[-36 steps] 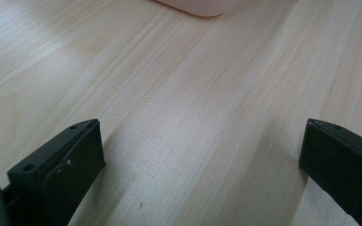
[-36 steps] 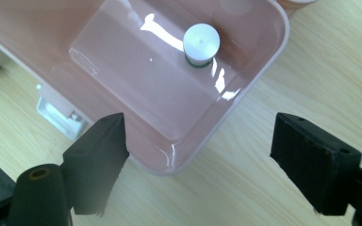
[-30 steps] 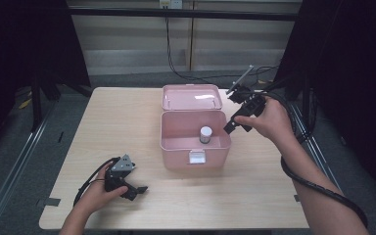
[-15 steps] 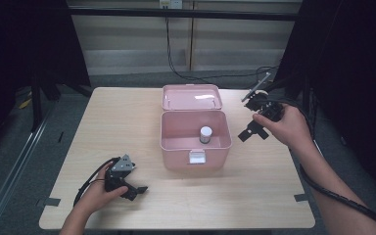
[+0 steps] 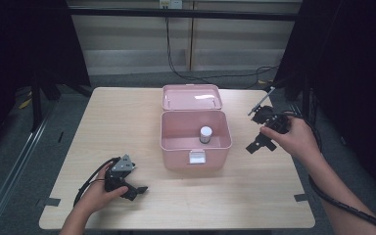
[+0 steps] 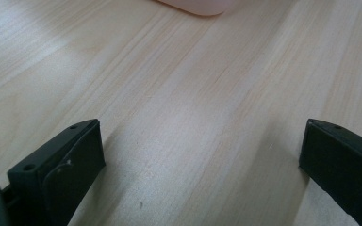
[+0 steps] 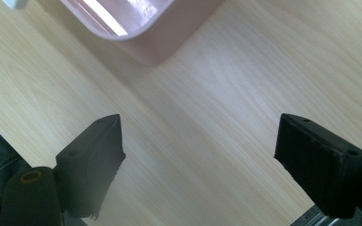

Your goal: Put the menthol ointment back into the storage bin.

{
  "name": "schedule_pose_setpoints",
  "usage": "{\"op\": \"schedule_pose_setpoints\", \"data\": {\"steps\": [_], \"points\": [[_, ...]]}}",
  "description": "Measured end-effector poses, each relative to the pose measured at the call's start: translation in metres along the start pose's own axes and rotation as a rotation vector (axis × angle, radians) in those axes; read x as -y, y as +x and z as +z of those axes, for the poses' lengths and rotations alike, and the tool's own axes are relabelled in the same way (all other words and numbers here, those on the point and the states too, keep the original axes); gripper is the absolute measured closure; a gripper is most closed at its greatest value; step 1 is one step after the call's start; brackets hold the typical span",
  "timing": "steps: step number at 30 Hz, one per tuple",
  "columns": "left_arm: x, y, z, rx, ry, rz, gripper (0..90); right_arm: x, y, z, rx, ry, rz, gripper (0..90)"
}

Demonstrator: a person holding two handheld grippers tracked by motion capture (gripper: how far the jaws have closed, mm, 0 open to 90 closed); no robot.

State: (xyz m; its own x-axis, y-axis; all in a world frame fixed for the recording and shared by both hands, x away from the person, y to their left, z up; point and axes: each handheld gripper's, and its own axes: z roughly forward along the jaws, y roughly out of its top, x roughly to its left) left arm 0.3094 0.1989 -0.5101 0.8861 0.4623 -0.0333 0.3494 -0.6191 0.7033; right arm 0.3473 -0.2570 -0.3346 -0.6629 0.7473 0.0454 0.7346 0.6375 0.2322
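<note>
Now, box: open pink plastic case (image 5: pixel 196 142), small white-capped bottle (image 5: pixel 206 134) inside, possibly upright.
Right gripper (image 5: pixel 260 143): right of box, released, empty.
Left gripper (image 5: pixel 133 190): front-left of box, released, empty.

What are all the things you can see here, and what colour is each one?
box: one, pink, middle of the table, open with its lid laid back.
bottle: one, small, white cap, standing inside the box.
table: one, light wood, under everything.
cables: a few, black, on the floor behind the table.
left gripper: one, black with a grey plate on top, near front left of the table, jaws open, nothing between them.
right gripper: one, black, right of the box, jaws open, nothing between them.
hands: two, one on each gripper.
</note>
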Motion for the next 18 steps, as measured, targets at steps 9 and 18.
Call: {"op": "schedule_pose_setpoints", "data": {"steps": [9, 18], "points": [[0.000, 0.000, 0.000, 0.000, -0.001, 0.001, 0.0, 0.014, 0.003, 0.023, -0.016, 0.025, -0.025, 15.4], [0.000, 0.000, 0.000, 0.000, -0.001, 0.001, 0.0, 0.035, -0.001, 0.050, -0.034, 0.011, -0.020, 15.5]]}}
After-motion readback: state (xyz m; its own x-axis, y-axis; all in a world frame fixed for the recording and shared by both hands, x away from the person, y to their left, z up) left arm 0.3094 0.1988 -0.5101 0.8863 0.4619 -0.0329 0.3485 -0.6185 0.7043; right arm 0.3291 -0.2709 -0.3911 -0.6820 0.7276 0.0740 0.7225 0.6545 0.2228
